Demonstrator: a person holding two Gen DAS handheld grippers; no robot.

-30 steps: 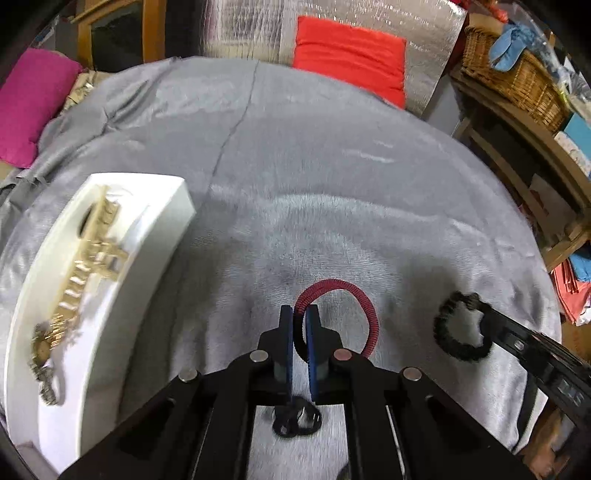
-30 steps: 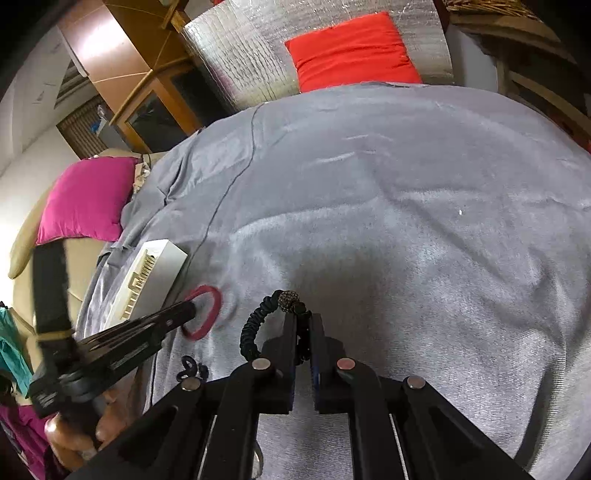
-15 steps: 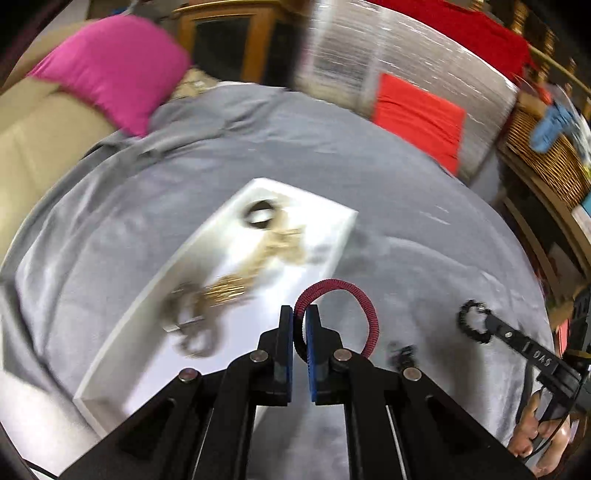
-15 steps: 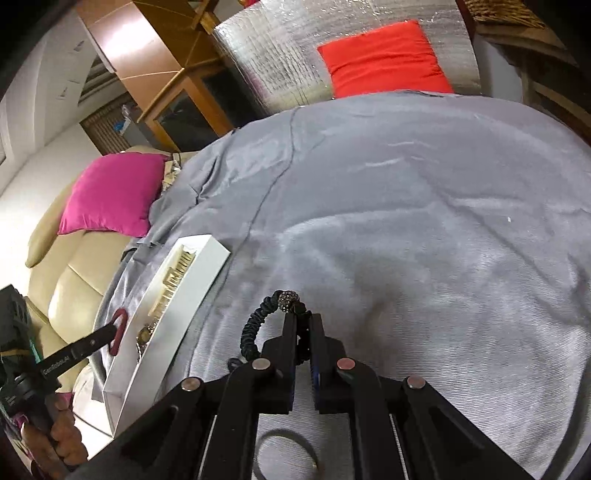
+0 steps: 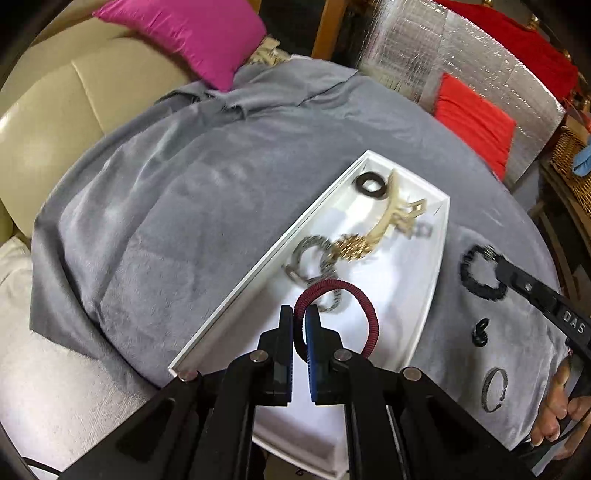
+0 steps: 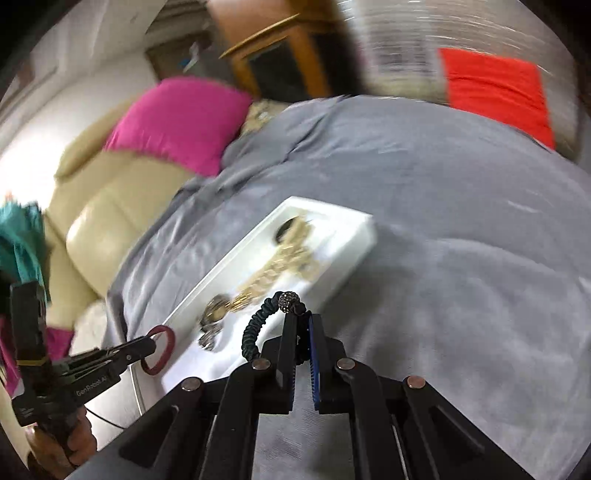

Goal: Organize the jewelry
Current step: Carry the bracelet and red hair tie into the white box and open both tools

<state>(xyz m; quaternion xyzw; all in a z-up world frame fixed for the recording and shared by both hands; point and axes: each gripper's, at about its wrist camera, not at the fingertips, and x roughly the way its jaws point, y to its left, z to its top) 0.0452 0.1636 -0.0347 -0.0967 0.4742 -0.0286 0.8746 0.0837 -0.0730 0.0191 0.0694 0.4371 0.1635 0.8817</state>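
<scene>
My left gripper (image 5: 300,314) is shut on a red coiled bracelet (image 5: 364,306) and holds it above the near end of a white tray (image 5: 258,269). The tray holds a gold chain (image 5: 373,236), a silver chain (image 5: 310,258) and a dark ring (image 5: 371,183). My right gripper (image 6: 303,319) is shut on a black braided bracelet (image 6: 258,325) with a beaded ball, just right of the tray (image 6: 354,254). In the left wrist view this gripper shows at the right with its black bracelet (image 5: 476,271). In the right wrist view the left gripper (image 6: 149,345) shows with the red bracelet (image 6: 162,349).
A grey cloth (image 5: 184,192) covers the table. A small black piece (image 5: 480,332) and a dark bangle (image 5: 495,391) lie on it right of the tray. A beige sofa (image 5: 55,103) with a pink cushion (image 5: 192,33) stands left, a red cushion (image 5: 472,118) behind.
Both grippers have swung left toward the tray with their bracelets. The red bracelet has come from over the cloth to above the tray's near end. The black bracelet has come close beside the tray.
</scene>
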